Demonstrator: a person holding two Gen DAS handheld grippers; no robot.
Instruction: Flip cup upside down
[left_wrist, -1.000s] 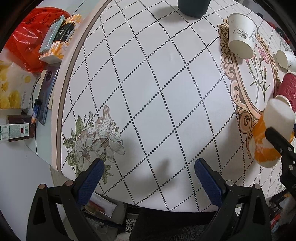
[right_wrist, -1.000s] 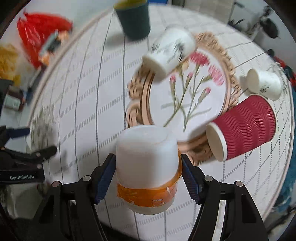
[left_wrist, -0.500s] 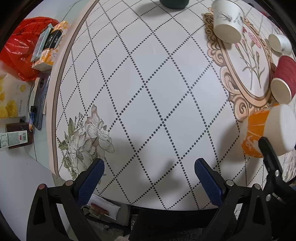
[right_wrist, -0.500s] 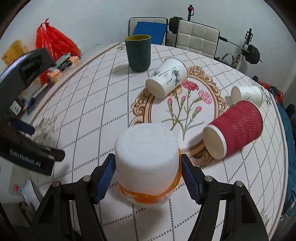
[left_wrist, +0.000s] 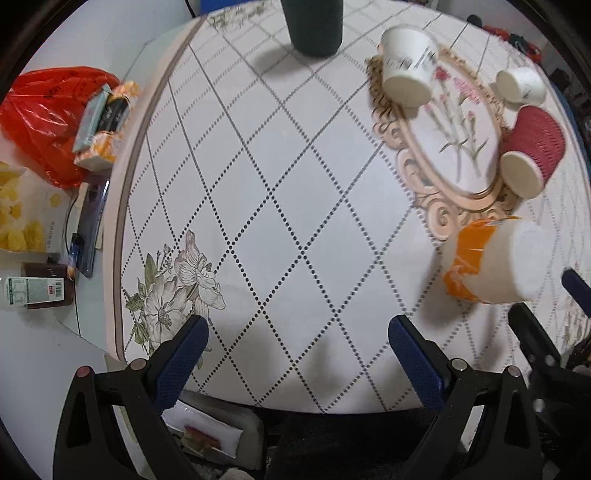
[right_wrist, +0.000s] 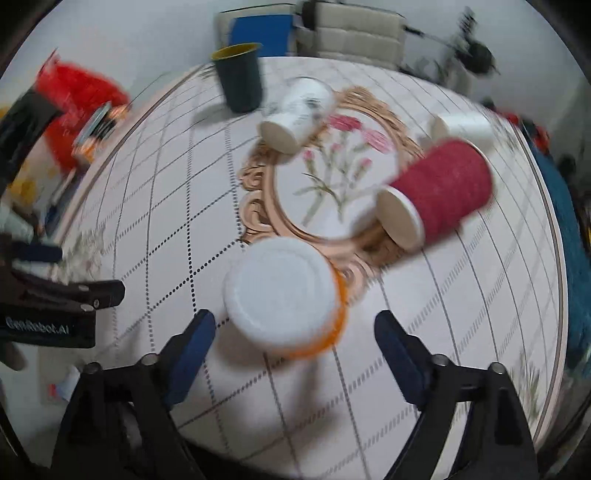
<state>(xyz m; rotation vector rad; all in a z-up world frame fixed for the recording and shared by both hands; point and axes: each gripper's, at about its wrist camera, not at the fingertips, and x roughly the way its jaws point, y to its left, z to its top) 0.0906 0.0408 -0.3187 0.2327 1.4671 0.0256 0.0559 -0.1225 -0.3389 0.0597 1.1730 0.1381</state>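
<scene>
A white cup with an orange band (right_wrist: 284, 295) stands upside down on the round table, its flat base up. It also shows at the right of the left wrist view (left_wrist: 491, 258). My right gripper (right_wrist: 295, 339) is open, its blue pads apart on either side of the cup and pulled back from it, not touching. My left gripper (left_wrist: 297, 350) is open and empty above the table's near edge, left of the cup.
A red ribbed cup (right_wrist: 439, 192), a white printed cup (right_wrist: 295, 114) and a small white cup (right_wrist: 465, 127) lie on their sides. A dark green cup (right_wrist: 238, 83) stands upright at the back. A red bag and boxes (left_wrist: 55, 114) lie off the table's left edge.
My right gripper has opened and let go of the orange-banded cup, which now stands upside down on the table. The gripper has drawn back. The left gripper has shifted a little.
</scene>
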